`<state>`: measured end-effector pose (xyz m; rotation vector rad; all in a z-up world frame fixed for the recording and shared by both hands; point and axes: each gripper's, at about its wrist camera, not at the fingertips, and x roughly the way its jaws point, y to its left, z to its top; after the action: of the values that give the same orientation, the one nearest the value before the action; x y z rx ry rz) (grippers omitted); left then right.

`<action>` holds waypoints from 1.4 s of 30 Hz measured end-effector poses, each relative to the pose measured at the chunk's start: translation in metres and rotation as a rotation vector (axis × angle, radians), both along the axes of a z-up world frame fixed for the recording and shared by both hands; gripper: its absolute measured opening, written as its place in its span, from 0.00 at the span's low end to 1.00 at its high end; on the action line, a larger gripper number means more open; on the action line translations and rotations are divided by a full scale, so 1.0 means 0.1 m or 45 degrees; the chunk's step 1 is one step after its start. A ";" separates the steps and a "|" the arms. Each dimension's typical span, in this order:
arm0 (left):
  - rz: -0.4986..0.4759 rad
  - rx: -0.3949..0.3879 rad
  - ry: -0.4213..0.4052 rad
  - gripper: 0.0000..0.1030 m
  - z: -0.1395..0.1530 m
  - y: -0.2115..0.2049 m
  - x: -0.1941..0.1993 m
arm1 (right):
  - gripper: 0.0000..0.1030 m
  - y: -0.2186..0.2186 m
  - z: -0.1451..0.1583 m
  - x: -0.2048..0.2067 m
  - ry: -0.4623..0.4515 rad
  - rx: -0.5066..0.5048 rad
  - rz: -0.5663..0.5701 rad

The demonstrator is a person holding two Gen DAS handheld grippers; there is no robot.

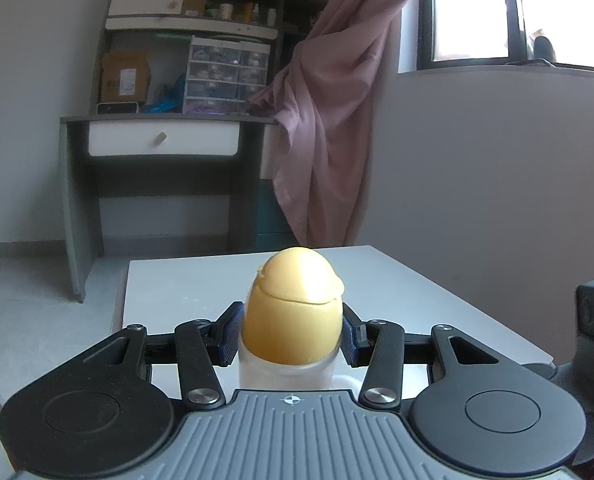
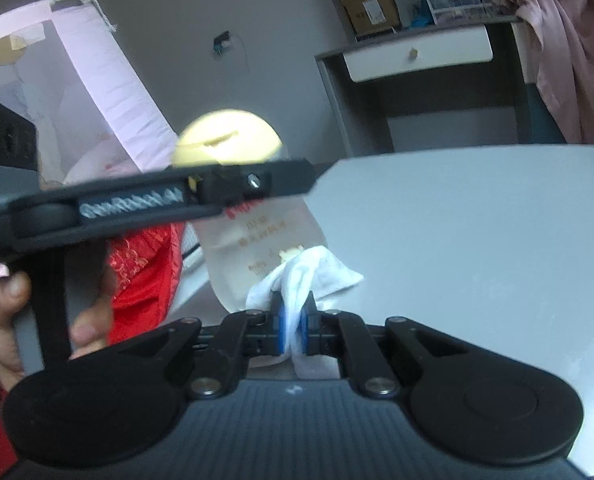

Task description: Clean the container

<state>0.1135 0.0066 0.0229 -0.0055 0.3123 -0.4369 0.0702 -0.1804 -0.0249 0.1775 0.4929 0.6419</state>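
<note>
A translucent bottle with a rounded yellow cap (image 1: 295,308) stands upright between the blue pads of my left gripper (image 1: 293,336), which is shut on it just below the cap. In the right wrist view the same bottle (image 2: 253,248) shows red print on its pale side, with the left gripper (image 2: 201,194) clamped across its neck. My right gripper (image 2: 293,328) is shut on a crumpled white cloth (image 2: 309,272), and the cloth presses against the bottle's lower side. A hand (image 2: 5,312) holds the left gripper's handle.
A light grey table (image 1: 417,292) lies under the bottle. Behind it stand a dark desk with a white drawer (image 1: 163,140), shelves with boxes, and a pink curtain (image 1: 337,120). A red garment (image 2: 141,256) and pale pink fabric (image 2: 109,80) sit at the left.
</note>
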 end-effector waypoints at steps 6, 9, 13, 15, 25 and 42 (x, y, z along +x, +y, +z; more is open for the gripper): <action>0.001 0.001 -0.004 0.47 0.00 0.01 -0.01 | 0.07 0.00 0.18 -0.09 -0.064 0.036 0.013; -0.001 -0.001 -0.002 0.47 -0.01 0.02 -0.01 | 0.07 0.01 0.24 -0.12 -0.096 0.037 0.022; -0.002 0.000 -0.001 0.47 0.00 0.02 0.00 | 0.07 0.03 0.28 -0.15 -0.115 0.026 0.028; -0.002 0.003 0.000 0.47 0.01 0.02 0.00 | 0.07 0.03 0.28 -0.13 -0.108 0.028 0.032; -0.006 0.006 0.003 0.47 0.01 0.02 0.00 | 0.07 0.06 0.11 -0.06 -0.039 0.021 0.041; -0.003 0.006 0.006 0.47 0.04 0.02 0.03 | 0.07 0.09 -0.02 -0.03 0.018 -0.008 0.033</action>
<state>0.1160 0.0085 0.0273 -0.0015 0.3184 -0.4385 0.0675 -0.1712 -0.0264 0.1699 0.5113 0.6647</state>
